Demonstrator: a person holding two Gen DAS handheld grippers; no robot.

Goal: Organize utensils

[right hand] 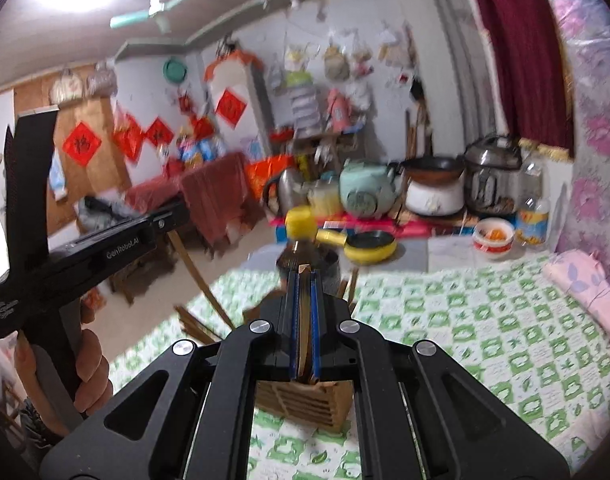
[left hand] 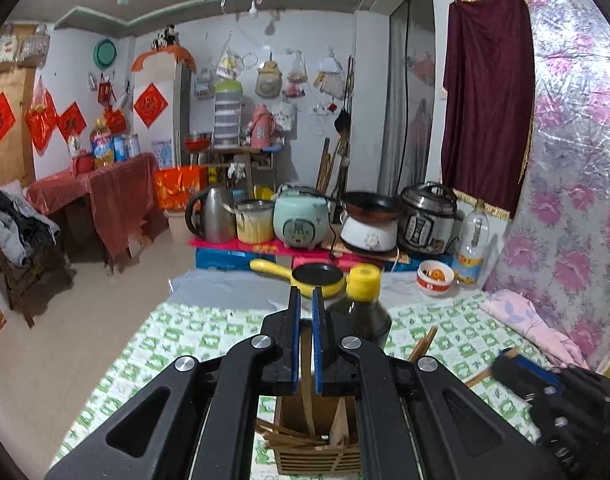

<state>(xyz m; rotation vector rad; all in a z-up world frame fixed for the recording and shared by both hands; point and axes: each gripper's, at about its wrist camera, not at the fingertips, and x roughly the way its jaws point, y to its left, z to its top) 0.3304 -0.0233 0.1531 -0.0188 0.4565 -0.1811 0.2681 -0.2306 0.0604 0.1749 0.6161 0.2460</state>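
Observation:
A slatted wooden utensil holder point(left hand: 317, 446) stands on the green-checked cloth; it also shows in the right wrist view point(right hand: 305, 404). My left gripper point(left hand: 306, 300) hangs over it with a narrow gap between the jaws, and a thin wooden utensil point(left hand: 307, 392) runs down between them into the holder. Several chopsticks point(left hand: 283, 434) lean in the holder. My right gripper point(right hand: 304, 276) is shut on a flat wooden utensil point(right hand: 304, 320) above the holder. The right gripper's body shows at the lower right of the left wrist view point(left hand: 561, 400).
A dark sauce bottle with a yellow cap point(left hand: 363, 304) stands just behind the holder. A yellow pan point(left hand: 317, 276), a red-white bowl point(left hand: 435, 277), a clear bottle point(left hand: 471, 246) and cookers point(left hand: 425, 216) sit farther back. Pink bedding point(left hand: 533, 324) lies at the right.

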